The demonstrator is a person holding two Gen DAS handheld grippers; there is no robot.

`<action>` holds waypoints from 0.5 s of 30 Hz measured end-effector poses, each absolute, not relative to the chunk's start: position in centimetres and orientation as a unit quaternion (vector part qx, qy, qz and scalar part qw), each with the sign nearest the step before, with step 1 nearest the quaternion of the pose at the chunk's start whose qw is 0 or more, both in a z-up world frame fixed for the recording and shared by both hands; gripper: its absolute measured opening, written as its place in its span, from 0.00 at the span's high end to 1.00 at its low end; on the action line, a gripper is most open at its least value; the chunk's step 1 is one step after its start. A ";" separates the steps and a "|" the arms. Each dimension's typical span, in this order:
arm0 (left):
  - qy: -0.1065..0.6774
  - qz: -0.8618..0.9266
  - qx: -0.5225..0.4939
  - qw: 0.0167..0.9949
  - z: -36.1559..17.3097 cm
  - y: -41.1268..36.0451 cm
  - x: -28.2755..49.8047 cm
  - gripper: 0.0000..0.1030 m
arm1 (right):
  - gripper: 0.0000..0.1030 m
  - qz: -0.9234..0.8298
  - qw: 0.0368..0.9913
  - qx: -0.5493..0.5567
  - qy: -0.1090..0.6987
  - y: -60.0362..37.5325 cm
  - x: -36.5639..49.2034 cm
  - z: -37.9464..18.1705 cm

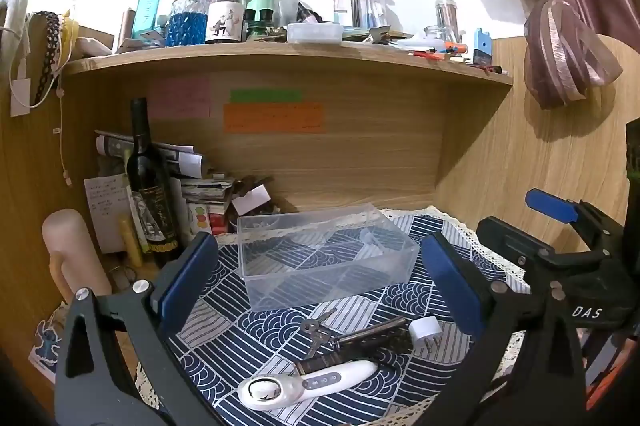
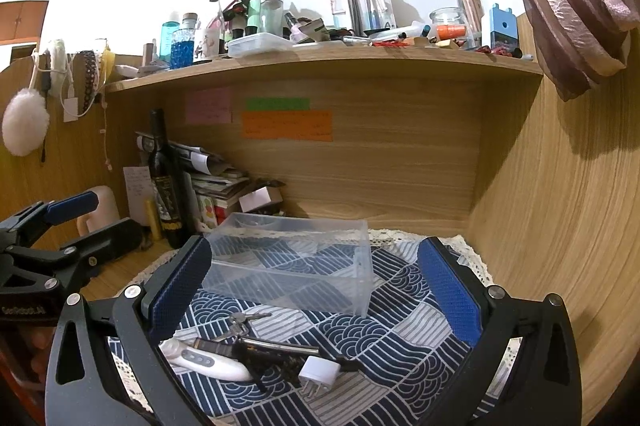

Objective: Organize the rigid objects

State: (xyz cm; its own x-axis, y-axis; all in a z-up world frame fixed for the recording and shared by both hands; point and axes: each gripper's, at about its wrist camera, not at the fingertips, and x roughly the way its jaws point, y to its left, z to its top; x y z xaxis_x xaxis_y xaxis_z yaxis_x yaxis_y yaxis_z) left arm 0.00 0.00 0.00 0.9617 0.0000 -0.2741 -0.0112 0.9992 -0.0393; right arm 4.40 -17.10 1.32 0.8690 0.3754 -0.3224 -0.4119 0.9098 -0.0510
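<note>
A clear plastic box (image 1: 320, 258) (image 2: 296, 262) stands empty on a blue-and-white patterned cloth (image 1: 256, 322) (image 2: 400, 310). In front of it lie a bunch of keys (image 1: 318, 330) (image 2: 240, 322), a dark metal tool (image 1: 372, 336) (image 2: 280, 344), a white plug adapter (image 1: 425, 330) (image 2: 320, 372) and a white handheld device (image 1: 304, 384) (image 2: 204, 358). My left gripper (image 1: 320, 290) is open above these objects. My right gripper (image 2: 316, 290) is open above them too. Each gripper shows at the edge of the other's view.
A dark wine bottle (image 1: 150, 185) (image 2: 166, 181), stacked papers (image 1: 200, 185) and a pale cylinder (image 1: 70, 254) crowd the left. Wooden walls (image 2: 540, 226) close the back and right. A cluttered shelf (image 1: 280, 51) hangs above.
</note>
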 end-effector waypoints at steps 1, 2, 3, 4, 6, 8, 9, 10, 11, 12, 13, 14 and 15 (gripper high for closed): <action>0.138 0.003 -0.020 0.990 0.0 0.0 0.0 0.00 | 0.00 0.205 0.965 -0.060 0.155 -17.1 4.4 1.4; 0.139 0.003 -0.021 0.990 0.0 0.0 0.0 0.00 | 0.00 0.205 0.965 -0.059 0.155 -17.1 4.4 1.4; 0.139 0.003 -0.022 0.990 0.0 0.0 -0.1 0.00 | 0.00 0.204 0.965 -0.059 0.155 -17.1 4.4 1.4; 0.139 0.002 -0.023 0.990 0.0 0.1 -0.1 0.00 | 0.00 0.204 0.965 -0.059 0.155 -17.1 4.4 1.4; 0.140 -0.001 -0.026 0.990 0.0 0.2 -0.3 0.00 | 0.00 0.206 0.965 -0.058 0.153 -17.1 4.3 1.4; 0.141 0.001 -0.022 0.990 0.0 0.2 0.1 0.00 | 0.00 0.207 0.965 -0.056 0.152 -17.0 4.3 1.4; 0.141 0.000 -0.022 0.990 -0.2 0.2 -0.1 0.00 | 0.00 0.208 0.965 -0.056 0.152 -17.0 4.2 1.4; 0.142 0.000 -0.023 0.990 -0.1 0.1 0.0 0.00 | 0.00 0.208 0.965 -0.055 0.152 -17.1 4.2 1.4; 0.141 0.000 -0.024 0.990 0.1 0.1 0.0 0.00 | 0.00 0.209 0.965 -0.055 0.151 -17.0 4.1 1.4; 0.141 0.000 -0.024 0.990 0.1 0.1 0.0 0.00 | 0.00 0.209 0.965 -0.055 0.151 -17.0 4.1 1.4; 0.140 0.000 -0.025 0.990 0.2 0.1 -0.1 0.00 | 0.00 0.208 0.965 -0.055 0.151 -17.0 4.1 1.4; 0.137 0.000 -0.027 0.990 0.3 -0.1 -0.2 0.00 | 0.00 0.208 0.965 -0.055 0.151 -17.0 4.1 1.4; 0.137 -0.004 -0.028 0.990 0.5 0.1 -0.2 0.00 | 0.00 0.208 0.965 -0.055 0.151 -17.0 4.1 1.4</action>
